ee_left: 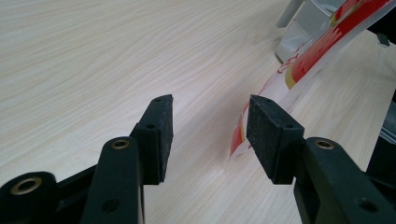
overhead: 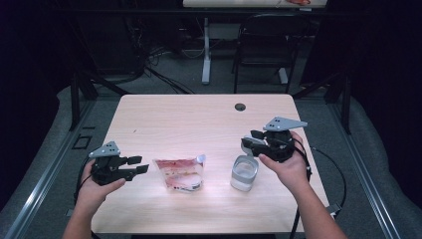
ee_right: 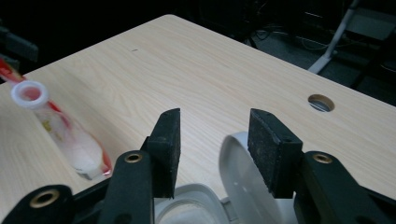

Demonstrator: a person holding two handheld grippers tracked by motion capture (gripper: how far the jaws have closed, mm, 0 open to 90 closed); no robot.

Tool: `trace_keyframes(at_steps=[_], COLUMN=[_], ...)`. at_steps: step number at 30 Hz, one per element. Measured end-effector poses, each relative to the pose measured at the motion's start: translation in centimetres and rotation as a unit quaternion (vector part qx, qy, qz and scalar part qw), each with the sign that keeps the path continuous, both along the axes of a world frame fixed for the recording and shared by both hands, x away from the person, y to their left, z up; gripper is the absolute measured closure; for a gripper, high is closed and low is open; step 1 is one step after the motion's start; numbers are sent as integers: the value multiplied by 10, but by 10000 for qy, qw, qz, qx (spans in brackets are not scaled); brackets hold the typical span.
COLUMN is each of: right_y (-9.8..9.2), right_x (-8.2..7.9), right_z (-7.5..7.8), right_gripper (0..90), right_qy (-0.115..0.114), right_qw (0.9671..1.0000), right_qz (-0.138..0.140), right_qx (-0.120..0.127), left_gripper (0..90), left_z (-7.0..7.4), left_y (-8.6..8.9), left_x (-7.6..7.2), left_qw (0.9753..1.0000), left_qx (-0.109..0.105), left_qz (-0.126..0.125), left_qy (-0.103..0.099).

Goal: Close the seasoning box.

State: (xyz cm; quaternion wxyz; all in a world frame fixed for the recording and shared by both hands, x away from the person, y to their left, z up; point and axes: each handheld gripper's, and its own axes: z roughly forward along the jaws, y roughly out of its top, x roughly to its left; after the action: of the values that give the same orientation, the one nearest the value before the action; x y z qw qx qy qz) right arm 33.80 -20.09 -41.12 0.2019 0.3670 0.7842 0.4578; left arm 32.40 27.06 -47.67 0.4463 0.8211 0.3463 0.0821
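A red-and-white pouch (overhead: 178,174) with a white spout (overhead: 201,158) lies on the wooden table (overhead: 199,119) near its front. To its right stands a small clear jar (overhead: 244,173) with a white flip lid. My left gripper (overhead: 141,165) is open just left of the pouch, with the pouch edge (ee_left: 261,88) beside its right jaw and nothing between the jaws (ee_left: 210,119). My right gripper (overhead: 249,140) hovers open above the jar's far side. Below its jaws (ee_right: 215,128) the raised lid (ee_right: 243,179) shows, and the pouch spout (ee_right: 30,94) lies to the left.
A round cable hole (overhead: 240,107) sits near the table's far edge. Behind the table are a black chair (overhead: 266,42), a white desk leg (overhead: 206,55) and floor cables. Bare tabletop stretches across the far half.
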Motion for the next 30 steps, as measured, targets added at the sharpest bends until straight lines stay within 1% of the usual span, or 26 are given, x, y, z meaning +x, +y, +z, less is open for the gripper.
trace_keyframes(at_steps=[2, 3, 4, 6, 9, 10, 13, 15, 19, 21, 22, 25, 26, 27, 30], right_y=[-6, -8, -11, -15, -21, -22, -28, -31, -39, -42, -43, -45, -46, -46, -45], right_x=[3, 4, 5, 7, 9, 10, 11, 14, 19, 22, 24, 27, 29, 30, 31], right_z=[0, 0, 0, -1, 0, -1, 0, -1, -3, -5, -7, -11, -15, -17, -22], right_gripper=[579, 586, 606, 632, 672, 697, 776, 826, 898, 900, 900, 900, 900, 900, 900], right_qy=[0, 4, 17, 10, 1, -18, -3, -13, 80, 123, 153, 214, 281, 326, 384], right_qw=[9999, 9998, 9997, 9995, 9991, 9987, 9983, 9977, 9962, 9958, 9954, 9950, 9946, 9944, 9944], right_qz=[-109, -188, -226, -319, -428, -500, -589, -684, -861, -905, -940, -970, -1001, -1001, -977], right_qx=[-31, -6, -40, 27, -8, 5, -2, 34, 33, 62, 61, 27, 28, 72, 93], left_gripper=[513, 513, 513, 513, 513, 513, 513, 513, 513, 513, 513, 513, 513, 513, 513], left_z=[0, 0, 0, 0, 0, 0, 0, 0, -1, 0, -1, 0, 0, 0, -1], left_y=[0, 0, 0, 0, 1, 1, 1, 0, 0, 1, 1, 2, 3, 3, 3], left_x=[0, 0, 0, 0, -1, -1, 0, 0, 0, 0, 0, 0, 0, 0, 1], left_qw=[10000, 10000, 10000, 10000, 10000, 10000, 10000, 10000, 10000, 10000, 10000, 10000, 10000, 10000, 10000], left_qx=[-5, 0, 3, -4, -16, -1, -4, 1, 21, 34, -11, -1, 2, -8, 28], left_qz=[-9, -6, -6, -7, 19, 16, 18, 7, -1, 12, 34, 42, 56, 71, 66], left_qy=[-3, -5, -1, -3, 5, 9, 13, -9, 6, 5, 15, -2, -10, -6, -20])
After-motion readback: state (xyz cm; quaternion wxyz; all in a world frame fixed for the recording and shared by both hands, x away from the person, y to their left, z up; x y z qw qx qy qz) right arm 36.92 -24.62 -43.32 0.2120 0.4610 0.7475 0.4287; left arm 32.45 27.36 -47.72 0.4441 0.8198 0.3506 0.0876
